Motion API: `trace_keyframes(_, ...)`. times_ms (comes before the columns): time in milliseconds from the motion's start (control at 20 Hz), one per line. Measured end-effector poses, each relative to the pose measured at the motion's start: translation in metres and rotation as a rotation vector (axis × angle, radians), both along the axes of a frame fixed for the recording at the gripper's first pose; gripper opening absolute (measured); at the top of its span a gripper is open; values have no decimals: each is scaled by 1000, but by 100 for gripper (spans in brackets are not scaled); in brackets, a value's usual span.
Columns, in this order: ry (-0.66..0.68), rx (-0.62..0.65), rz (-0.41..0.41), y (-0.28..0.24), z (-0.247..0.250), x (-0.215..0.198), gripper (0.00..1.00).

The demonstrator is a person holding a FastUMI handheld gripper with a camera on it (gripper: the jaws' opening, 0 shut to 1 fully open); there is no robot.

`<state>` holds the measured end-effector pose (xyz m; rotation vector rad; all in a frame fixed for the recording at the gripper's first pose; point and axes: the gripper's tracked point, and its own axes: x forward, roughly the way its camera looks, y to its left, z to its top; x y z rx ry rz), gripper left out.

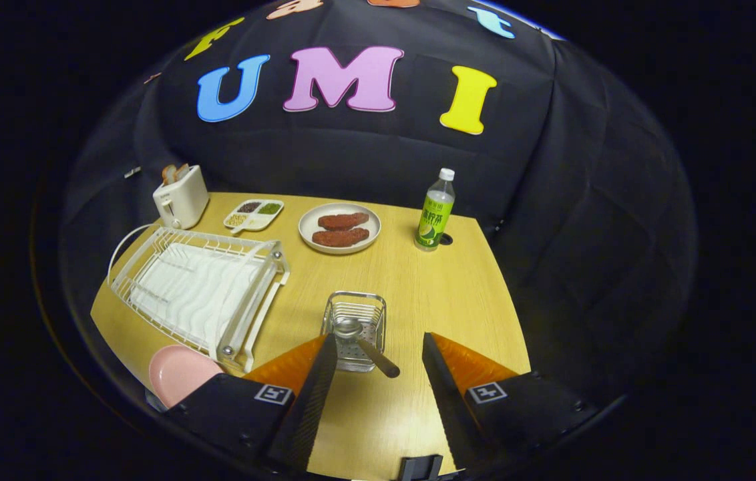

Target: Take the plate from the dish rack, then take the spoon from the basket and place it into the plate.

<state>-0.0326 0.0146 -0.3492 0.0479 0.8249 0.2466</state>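
While the fingers (378, 347) stand apart and empty, the spoon (363, 344) leans in the basket (354, 329) just ahead, its handle slanting toward them; the pink plate (177, 374), apparently off the dish rack (198, 287), lies beside the left finger.

Spoon in basket, fingers apart

The gripper (378, 347) hovers with fingers spread, nothing between them. Just ahead, the spoon (361, 339) leans in the wire basket (355, 317). The pink plate (177, 374) lies beside the rack (201, 287) on the table (431, 294).
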Motion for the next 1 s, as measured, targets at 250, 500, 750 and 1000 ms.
trace_keyframes(250, 82, 32, 46, 11, -38, 3, 56)
trace_keyframes(500, 99, 71, 85, 23, -43, 1, 29)
trace_keyframes(750, 97, 85, 111, 35, -36, -3, 12)
trace_keyframes(1000, 52, 98, 74, 25, -4, 6, 12)
